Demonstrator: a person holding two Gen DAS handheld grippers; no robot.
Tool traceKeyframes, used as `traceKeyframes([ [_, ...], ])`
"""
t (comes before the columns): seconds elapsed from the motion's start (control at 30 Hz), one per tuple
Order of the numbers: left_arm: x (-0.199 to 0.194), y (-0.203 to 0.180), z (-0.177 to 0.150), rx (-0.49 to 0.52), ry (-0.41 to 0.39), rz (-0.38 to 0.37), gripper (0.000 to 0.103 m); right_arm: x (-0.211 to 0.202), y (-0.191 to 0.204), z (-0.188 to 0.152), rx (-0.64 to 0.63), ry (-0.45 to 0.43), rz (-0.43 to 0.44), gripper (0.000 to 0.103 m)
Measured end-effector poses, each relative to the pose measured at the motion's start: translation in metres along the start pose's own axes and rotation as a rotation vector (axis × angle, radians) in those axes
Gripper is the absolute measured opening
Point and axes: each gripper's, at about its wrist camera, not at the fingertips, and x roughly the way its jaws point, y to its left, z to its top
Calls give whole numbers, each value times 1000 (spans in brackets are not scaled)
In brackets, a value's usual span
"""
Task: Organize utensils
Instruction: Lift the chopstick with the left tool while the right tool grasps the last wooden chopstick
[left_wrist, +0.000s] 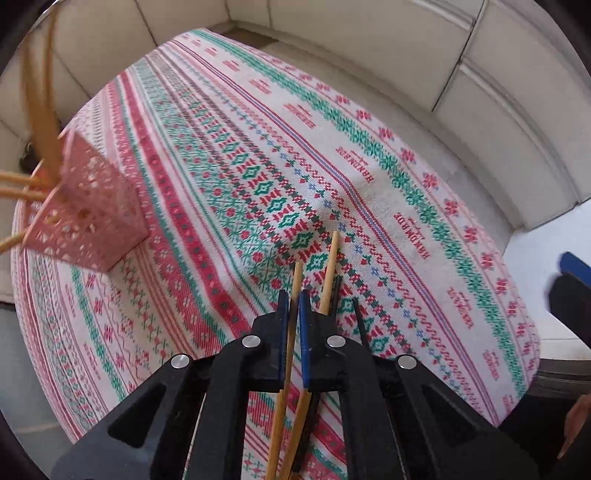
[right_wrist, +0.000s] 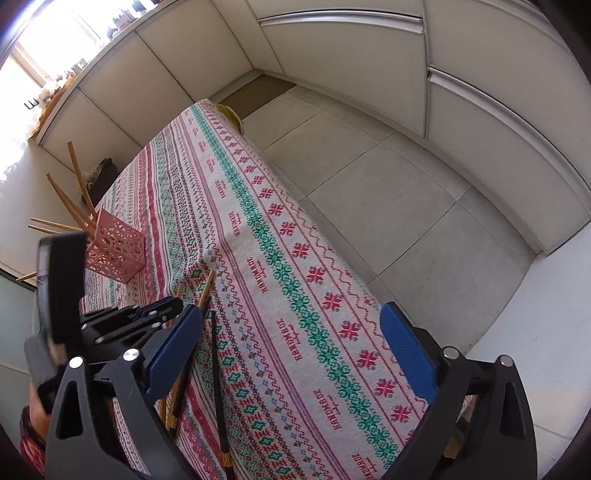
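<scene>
The left wrist camera sits just behind the left claw (left_wrist: 293, 306) and looks forward and down along its black arms, close above the table (left_wrist: 369, 155) draped in a red, green and white knitted-pattern cloth. The pink perforated square holder (left_wrist: 86, 214) stands well ahead of that claw, to its left.

The right wrist camera rides behind the right claw (right_wrist: 295, 343), higher and further back, facing along the table's length with grey floor tiles (right_wrist: 369, 166) off to the claw's right.

Both views share the cloth, the holder (right_wrist: 116, 249) and the left claw (right_wrist: 162, 310).

Patterned tablecloth (left_wrist: 369, 192), white cabinets (right_wrist: 351, 55)
</scene>
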Motion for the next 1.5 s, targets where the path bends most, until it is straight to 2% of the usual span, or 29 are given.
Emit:
traceKeyframes([
  [0.03,-15,7,-9,-34,-43,-11,5,5,4,3,-3,17,2,73],
  [0.07,-30,14,-19,-70,-81,-27,4,11,9,7,1,40,4,70],
  [0.2,-89,27,-60,-166,-225,-69,4,44,35,18,-2,155,9,70],
  [0.3,-123,40,-86,-228,-324,-90,4,73,57,27,-12,253,-21,70],
  [0.37,-140,45,-99,-242,-377,-95,4,90,66,30,2,309,-49,63],
  [0.57,-180,63,-124,-267,-502,-138,4,117,81,37,43,301,-199,54],
  [0.77,-198,84,-145,-302,-539,-163,4,132,108,35,-34,283,-362,56],
  [0.87,-207,91,-153,-320,-558,-159,4,134,115,35,-32,281,-389,56],
  [0.93,-211,95,-157,-327,-567,-163,4,134,114,35,22,284,-383,58],
  [0.97,-212,96,-158,-331,-571,-165,4,135,114,34,35,298,-370,67],
  [1.03,-215,98,-161,-339,-579,-166,4,136,116,31,48,327,-332,75],
  [1.17,-215,102,-165,-355,-581,-167,4,135,112,28,58,313,-324,75],
  [1.27,-216,105,-166,-359,-582,-170,4,128,103,28,123,294,-256,72],
  [1.3,-215,105,-166,-361,-581,-172,4,126,104,29,115,291,-250,70],
  [1.37,-214,106,-166,-364,-575,-175,4,125,108,27,79,297,-250,60],
  [1.5,-214,106,-166,-368,-573,-179,4,120,120,18,43,296,-238,58],
])
